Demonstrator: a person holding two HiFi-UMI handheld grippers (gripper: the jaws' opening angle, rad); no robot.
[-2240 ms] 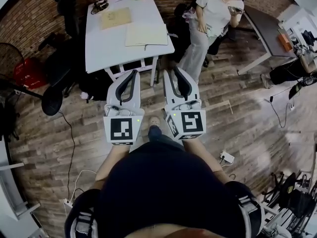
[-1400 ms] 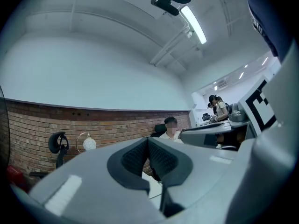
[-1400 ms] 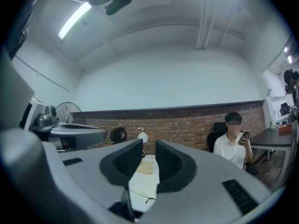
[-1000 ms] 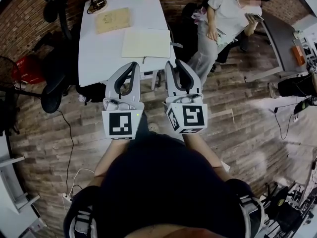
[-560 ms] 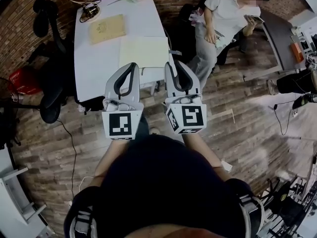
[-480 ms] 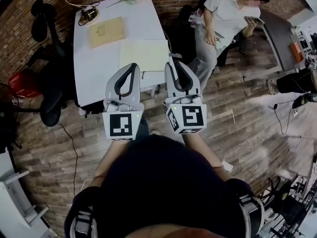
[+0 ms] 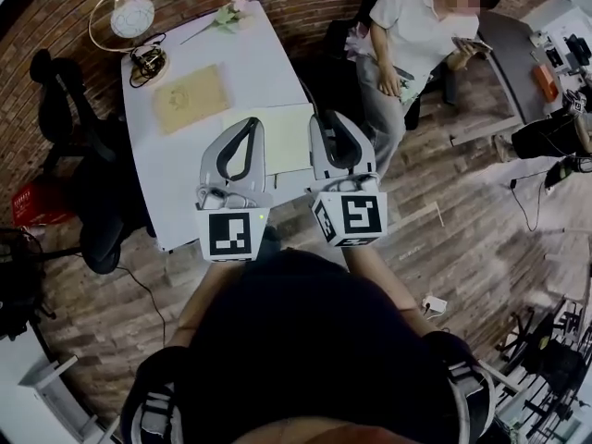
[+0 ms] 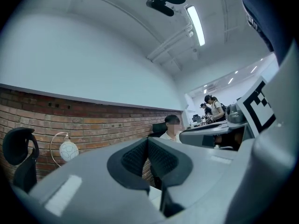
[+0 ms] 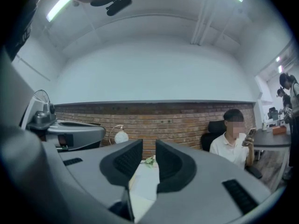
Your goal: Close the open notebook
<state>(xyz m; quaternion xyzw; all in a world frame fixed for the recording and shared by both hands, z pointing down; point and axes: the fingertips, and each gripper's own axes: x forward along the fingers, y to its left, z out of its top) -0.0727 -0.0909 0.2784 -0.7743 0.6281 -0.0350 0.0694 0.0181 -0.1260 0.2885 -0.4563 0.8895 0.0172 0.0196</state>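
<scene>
Seen from the head, looking steeply down, we are now right up against the white table (image 7: 176, 192); two seconds ago it lay near the top of the picture, well ahead of both tools. At the far left stands a black office chair (image 7: 57, 86), then a round lamp (image 7: 132, 15) at the table's far corner and a tan book (image 7: 190, 98) lying flat. Next comes our left gripper (image 7: 248, 126), held level over the table's near half, its jaws pressed together with nothing between them, as its own view confirms. Just to its right lies the open notebook (image 7: 289, 137), pale pages flat and facing up, showing between the two tools and partly covered by them. Our right gripper (image 7: 329, 120) hovers at the notebook's right side, its jaws a little spread and empty, with the tabletop showing through the gap. Farther right a seated person (image 7: 416, 35) looks at a phone. We judge the walk-up to be nearly over: the notebook has not been touched, and closing it still calls for lowering a tool to one page edge.
</scene>
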